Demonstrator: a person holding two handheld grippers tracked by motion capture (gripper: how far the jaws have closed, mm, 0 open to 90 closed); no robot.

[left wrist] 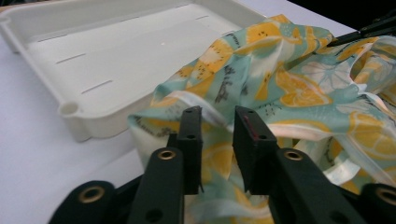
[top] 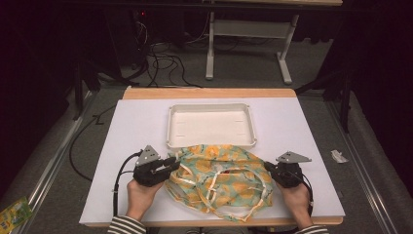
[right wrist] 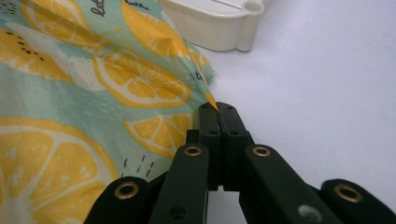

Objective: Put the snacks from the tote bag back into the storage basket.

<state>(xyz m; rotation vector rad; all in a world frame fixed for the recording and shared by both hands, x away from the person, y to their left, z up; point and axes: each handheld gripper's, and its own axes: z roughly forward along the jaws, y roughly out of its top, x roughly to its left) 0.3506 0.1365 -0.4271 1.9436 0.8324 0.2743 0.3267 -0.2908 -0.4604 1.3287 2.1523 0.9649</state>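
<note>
A crumpled lemon-print cloth, teal with yellow slices and cream straps, is spread on the near middle of the white table top, its far edge lying against the near rim of an empty cream plastic tray.

The cloth's right edge is pinched by the right gripper; in the right gripper view its jaws are seen pressed together on a thin fold of the fabric, with bare table to the right and a corner of the tray beyond.

At the cloth's left edge the left gripper is held by a hand in a striped sleeve. In the left gripper view its jaws are parted, with a bunched fold of cloth lying between them; no pressing of the pads on it can be made out.
</note>
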